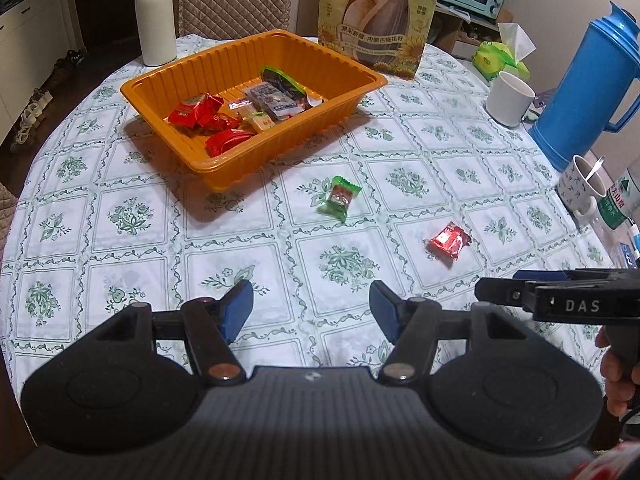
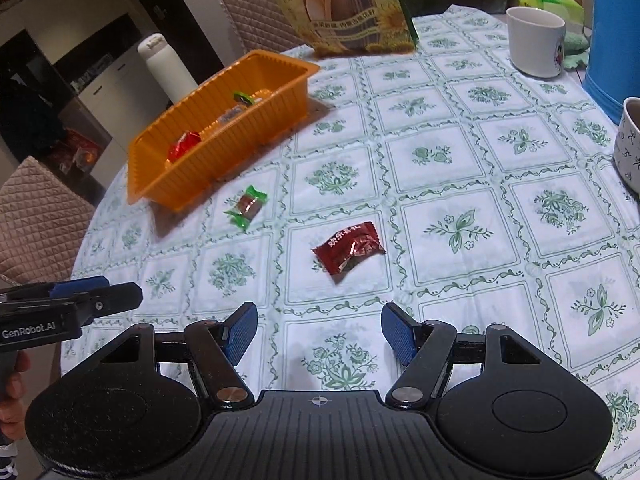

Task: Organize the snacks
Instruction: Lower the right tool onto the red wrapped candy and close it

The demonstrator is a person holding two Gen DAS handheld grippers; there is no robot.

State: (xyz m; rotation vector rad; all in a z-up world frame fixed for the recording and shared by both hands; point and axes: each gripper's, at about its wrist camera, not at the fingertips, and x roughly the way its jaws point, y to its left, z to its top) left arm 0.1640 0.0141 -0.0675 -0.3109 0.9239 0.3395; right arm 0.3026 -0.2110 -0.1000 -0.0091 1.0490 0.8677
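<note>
An orange plastic tray [image 1: 362, 98] [image 2: 208, 160] sits at the back left of the table and holds several wrapped snacks, red ones [image 1: 200, 114] among them. Two snacks lie loose on the patterned cloth: a green-wrapped candy [image 1: 339, 197] [image 2: 247, 207] and a red-wrapped snack [image 1: 448, 242] [image 2: 349, 250]. My left gripper [image 1: 311, 310] hovers open above the cloth, short of the green candy, nothing between its blue pads. My right gripper [image 2: 319, 334] is open too, just short of the red snack. Each gripper shows from the side in the other's view.
A large sunflower-seed bag [image 1: 380, 12] stands behind the tray. A white flask [image 1: 154, 12] is at the back left. On the right stand a white mug [image 1: 510, 98], a blue jug [image 1: 588, 84], a patterned cup [image 1: 580, 188], a tissue pack [image 1: 500, 56].
</note>
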